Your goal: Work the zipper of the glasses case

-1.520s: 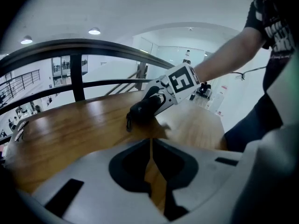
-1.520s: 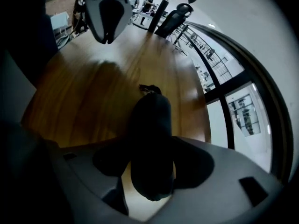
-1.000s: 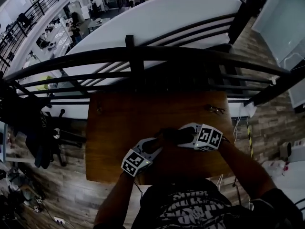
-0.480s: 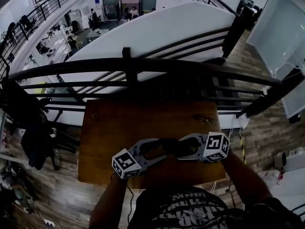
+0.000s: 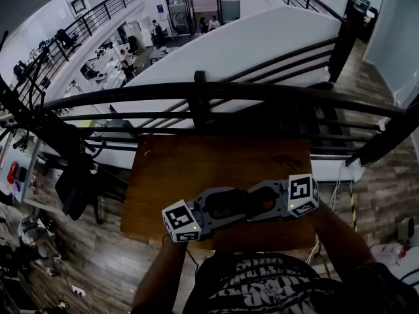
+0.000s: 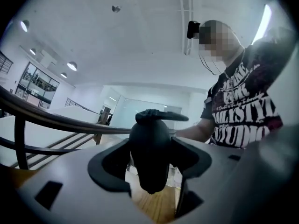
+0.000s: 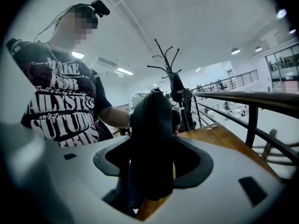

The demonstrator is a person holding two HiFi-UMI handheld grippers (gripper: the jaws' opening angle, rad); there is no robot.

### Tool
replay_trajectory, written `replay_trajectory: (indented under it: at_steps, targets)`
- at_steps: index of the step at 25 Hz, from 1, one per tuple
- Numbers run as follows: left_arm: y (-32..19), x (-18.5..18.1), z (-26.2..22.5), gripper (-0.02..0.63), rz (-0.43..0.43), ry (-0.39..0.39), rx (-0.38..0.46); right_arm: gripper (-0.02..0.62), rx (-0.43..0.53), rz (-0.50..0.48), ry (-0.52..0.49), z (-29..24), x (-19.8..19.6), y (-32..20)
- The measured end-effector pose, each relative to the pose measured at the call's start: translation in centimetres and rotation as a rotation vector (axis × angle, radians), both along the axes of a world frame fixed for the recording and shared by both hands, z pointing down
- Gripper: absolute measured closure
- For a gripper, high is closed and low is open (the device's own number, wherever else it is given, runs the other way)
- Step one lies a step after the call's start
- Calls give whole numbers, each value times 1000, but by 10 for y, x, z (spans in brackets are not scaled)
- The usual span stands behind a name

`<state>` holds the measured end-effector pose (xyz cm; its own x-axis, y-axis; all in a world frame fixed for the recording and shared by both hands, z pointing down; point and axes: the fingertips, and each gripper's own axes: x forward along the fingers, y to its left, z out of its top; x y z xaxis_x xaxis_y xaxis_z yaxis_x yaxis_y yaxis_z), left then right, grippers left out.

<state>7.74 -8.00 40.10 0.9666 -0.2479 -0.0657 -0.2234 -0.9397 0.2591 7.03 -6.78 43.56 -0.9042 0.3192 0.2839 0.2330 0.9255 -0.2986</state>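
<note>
The black glasses case [image 5: 239,203] hangs above the wooden table [image 5: 190,165], held level between the two grippers near the table's front edge. My right gripper [image 5: 256,201] is shut on the case's right end; in the right gripper view the case [image 7: 152,134] fills the space between the pads of that gripper [image 7: 152,164]. My left gripper [image 5: 226,207] reaches in from the left. Its jaws have just been opening and stand wide, with the case's other end [image 6: 149,143] between them in the left gripper view and the left gripper [image 6: 149,167] not visibly pressing on it.
A small pair of glasses [image 5: 288,163] lies at the table's far right. A black railing [image 5: 262,93] runs along the table's far side, with a drop to a lower floor beyond. A coat stand with dark clothes [image 5: 78,175] is to the left. The person's torso is close behind the grippers.
Both grippers and the case have risen off the table and drawn toward the person. The left gripper's jaws have spread wider around the case's end.
</note>
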Motion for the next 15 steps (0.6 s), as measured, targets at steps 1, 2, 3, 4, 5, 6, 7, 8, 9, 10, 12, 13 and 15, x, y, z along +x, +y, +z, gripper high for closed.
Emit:
replay_trajectory:
  at_steps: [1,2,3,4,5,6,7,8,9,10,12,13,15]
  targets:
    - [5,4,-2,345,-10,-15,7,344,8,-30,-1,-1,3,5]
    - [9,7,-4,345,-22,-28,10,344,16,-59,0,-2,5,9]
    - [12,10,-5,345,-37,-38,12,344,24,-88,2,-1,5,13]
    - [14,12,-6,345,-52,-47,13,344,32,-115,6,0,4,17]
    - [17,14,-6,344,-66,-56,17,344,39,-142,11,2,3,20]
    - [19,15,-5,344,-79,-67,24,344,46,-165,14,4,1,24]
    - [21,16,-4,344,-92,-81,32,344,50,-185,15,6,-1,27]
    - [22,17,-2,342,-106,-94,39,344,51,-201,12,7,-2,29]
    - [23,17,-1,342,-120,-104,44,344,51,-214,9,8,-2,30]
    - [23,18,0,342,-131,-112,46,344,51,-226,5,10,-2,31]
    - [25,20,3,342,-146,-133,49,345,62,-248,6,13,0,34]
    - [27,23,5,342,-150,-149,54,344,74,-259,13,16,2,36]
    - [33,30,11,337,-154,-188,71,345,108,-281,31,23,7,42]
